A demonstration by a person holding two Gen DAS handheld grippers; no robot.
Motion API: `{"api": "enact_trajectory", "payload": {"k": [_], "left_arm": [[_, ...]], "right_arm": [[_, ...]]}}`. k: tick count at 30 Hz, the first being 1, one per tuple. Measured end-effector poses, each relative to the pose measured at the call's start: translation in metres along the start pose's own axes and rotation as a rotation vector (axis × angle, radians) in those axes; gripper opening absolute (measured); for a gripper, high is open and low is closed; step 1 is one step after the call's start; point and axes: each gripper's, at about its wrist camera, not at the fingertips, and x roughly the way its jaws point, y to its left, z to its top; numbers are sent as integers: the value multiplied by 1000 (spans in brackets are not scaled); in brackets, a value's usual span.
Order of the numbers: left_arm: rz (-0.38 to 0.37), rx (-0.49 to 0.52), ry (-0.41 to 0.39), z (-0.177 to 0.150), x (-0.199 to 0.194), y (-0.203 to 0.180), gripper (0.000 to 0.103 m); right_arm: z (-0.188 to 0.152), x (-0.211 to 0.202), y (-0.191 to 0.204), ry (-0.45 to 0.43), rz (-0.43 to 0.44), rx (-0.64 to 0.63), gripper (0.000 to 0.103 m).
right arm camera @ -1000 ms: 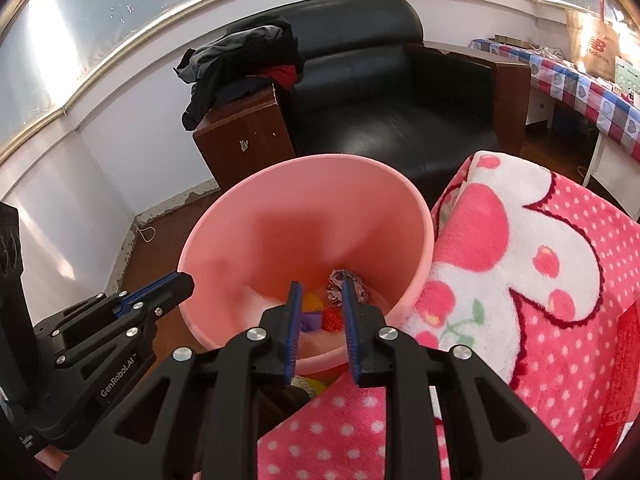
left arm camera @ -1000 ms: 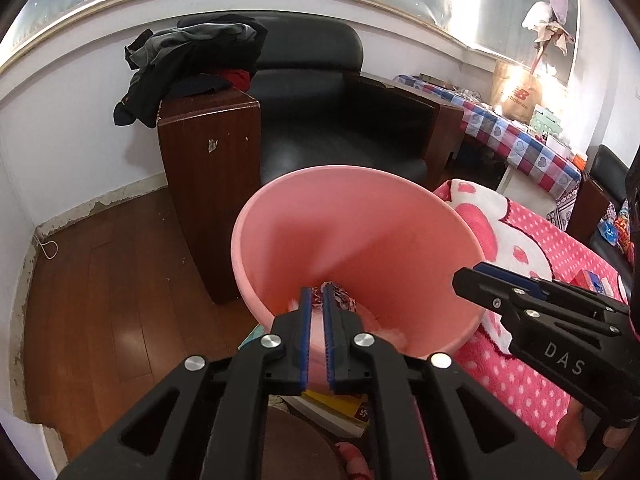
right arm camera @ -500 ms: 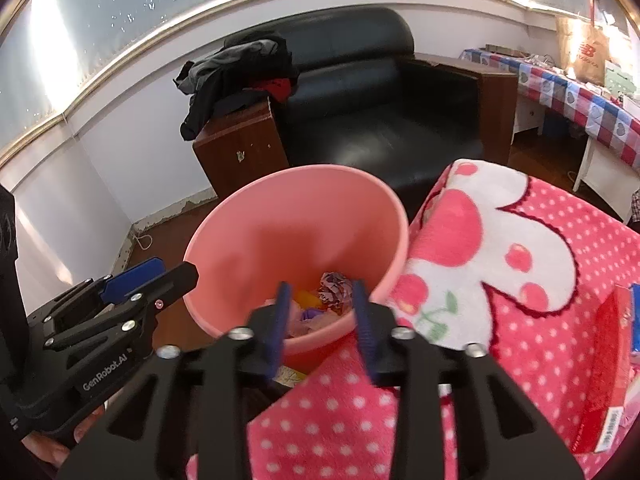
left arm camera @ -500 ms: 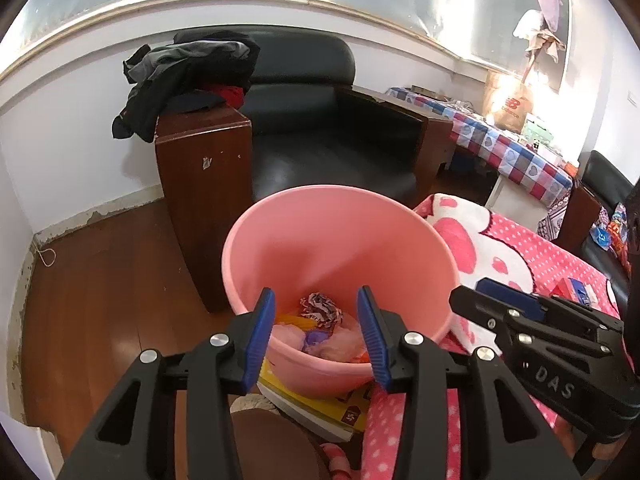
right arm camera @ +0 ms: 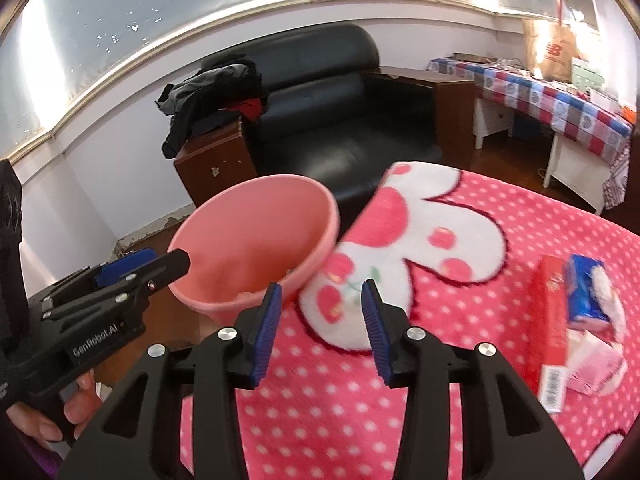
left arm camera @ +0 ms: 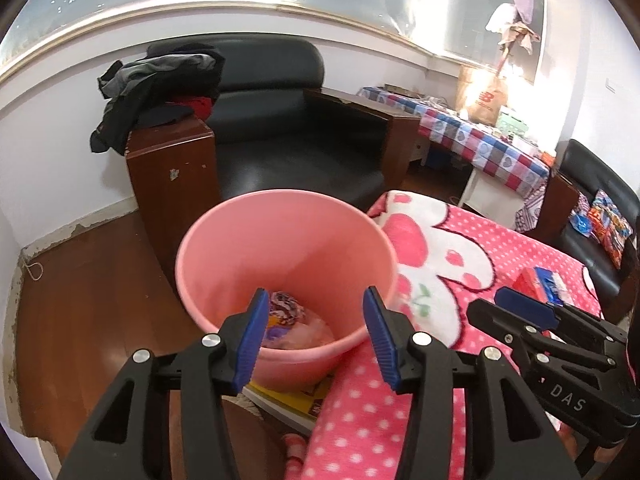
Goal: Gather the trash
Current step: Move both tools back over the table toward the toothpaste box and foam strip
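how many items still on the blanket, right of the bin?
3: red box, blue pack beside it, pink-white pack in front. More may be hidden off-frame.

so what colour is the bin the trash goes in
Pink, plain with no pattern; the bin shows best in the left wrist view.

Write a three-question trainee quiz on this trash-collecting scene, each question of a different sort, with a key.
1. True or false: the left tool grips the bin.
2. Multiple choice: the red box lies on A) the floor, B) the sofa, C) the pink blanket.
3. Fill in: the wrappers lie inside the ____.

Key: 1 false, both the left and the right tool are open and hold nothing; 2 C; 3 bin.
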Motion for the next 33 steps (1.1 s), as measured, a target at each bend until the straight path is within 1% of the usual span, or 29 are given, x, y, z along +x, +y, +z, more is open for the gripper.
{"api": "enact_trajectory", "payload": {"k": [5, 8, 12, 17, 22, 27, 29, 33], "left_arm": [[-27, 37, 1, -2, -3, -23, 48], [-47, 61, 2, -4, -5, -38, 48], [-75, 81, 9, -6, -5, -54, 48], [-108, 115, 23, -9, -2, -76, 48], [-135, 150, 32, -10, 1, -93, 48], [-159, 164, 56, -11, 6, -106, 48], [-181, 156, 78, -13, 9, -111, 48], [-240, 157, 130, -17, 15, -130, 48]], "right_arm": [[-10, -26, -23, -27, -55, 16, 42], [-16, -41, -40, -46, -84, 40, 42], [-25, -63, -67, -75, -145, 80, 42], [-37, -84, -101, -89, -208, 136, 42], [-48, -95, -140, -93, -270, 190, 42], [-55, -98, -171, -76, -323, 193, 42], [-56, -98, -181, -68, -331, 201, 42], [-63, -101, -195, -69, -317, 220, 42]]}}
